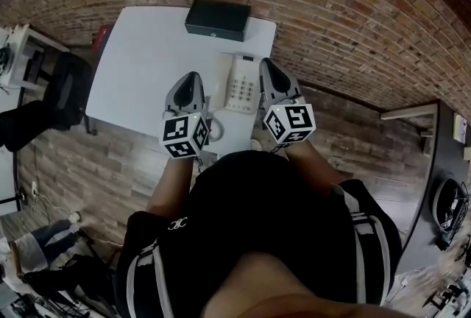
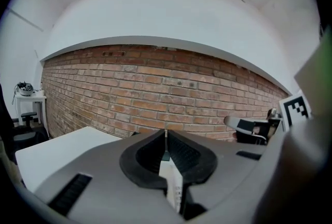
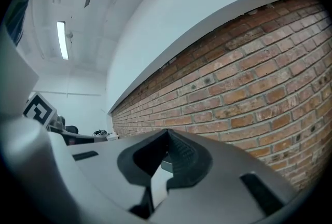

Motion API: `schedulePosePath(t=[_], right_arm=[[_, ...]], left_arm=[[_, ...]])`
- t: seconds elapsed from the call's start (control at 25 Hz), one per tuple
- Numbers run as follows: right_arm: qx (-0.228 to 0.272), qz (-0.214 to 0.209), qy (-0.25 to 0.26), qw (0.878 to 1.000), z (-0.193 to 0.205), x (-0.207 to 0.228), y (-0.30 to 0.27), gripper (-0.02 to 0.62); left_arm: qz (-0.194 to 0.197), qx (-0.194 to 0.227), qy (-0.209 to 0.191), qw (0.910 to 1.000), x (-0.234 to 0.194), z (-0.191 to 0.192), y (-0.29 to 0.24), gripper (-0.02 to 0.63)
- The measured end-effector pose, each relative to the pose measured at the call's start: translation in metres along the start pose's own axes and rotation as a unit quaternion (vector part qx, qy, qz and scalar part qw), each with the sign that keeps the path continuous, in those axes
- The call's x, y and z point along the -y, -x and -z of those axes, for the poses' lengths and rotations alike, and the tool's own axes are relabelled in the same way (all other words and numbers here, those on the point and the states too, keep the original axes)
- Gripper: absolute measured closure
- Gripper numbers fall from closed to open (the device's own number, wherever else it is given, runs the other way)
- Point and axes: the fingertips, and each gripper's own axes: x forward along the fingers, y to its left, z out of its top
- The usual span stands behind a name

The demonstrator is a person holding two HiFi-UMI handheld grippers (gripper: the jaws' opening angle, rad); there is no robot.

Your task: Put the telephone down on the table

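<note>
The white telephone [image 1: 241, 84] lies on the white table [image 1: 147, 59], near its front right part, keypad up. Its coiled cord [image 1: 214, 129] hangs off the front edge. My left gripper [image 1: 193, 78] hovers just left of the phone and my right gripper [image 1: 266, 65] just right of it. Both are shut with nothing held. In the left gripper view the jaws [image 2: 166, 135] meet at the tips and aim at the brick wall, with the table [image 2: 52, 150] below. The right gripper view shows its jaws [image 3: 167, 134] closed too, pointing along the wall.
A black box [image 1: 217, 19] sits at the table's far edge against the brick wall [image 1: 331, 7]. A dark chair [image 1: 66, 88] stands left of the table. A grey desk [image 1: 441, 162] is at the right. A small white stand [image 2: 28, 94] is far left.
</note>
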Motion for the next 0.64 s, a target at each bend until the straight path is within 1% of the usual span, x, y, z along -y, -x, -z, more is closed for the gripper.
schedulePosePath(t=[0.36,0.48,0.64], right_arm=[[-0.008,-0.002,-0.009,1.0,0.007,0.006,0.0,0.597],[-0.011,-0.006,-0.007,1.0,0.008,0.007,0.0,0.597],[-0.021,0.001,0.009,1.0,0.012,0.013,-0.002,0.597]], left_arm=[[-0.007,-0.009,-0.016,0.9998,0.002,0.003,-0.004,0.589],[-0.007,-0.013,-0.012,0.9998,0.003,0.004,-0.006,0.589],[-0.001,-0.015,-0.004,0.9999,0.006,0.005,-0.012,0.59]])
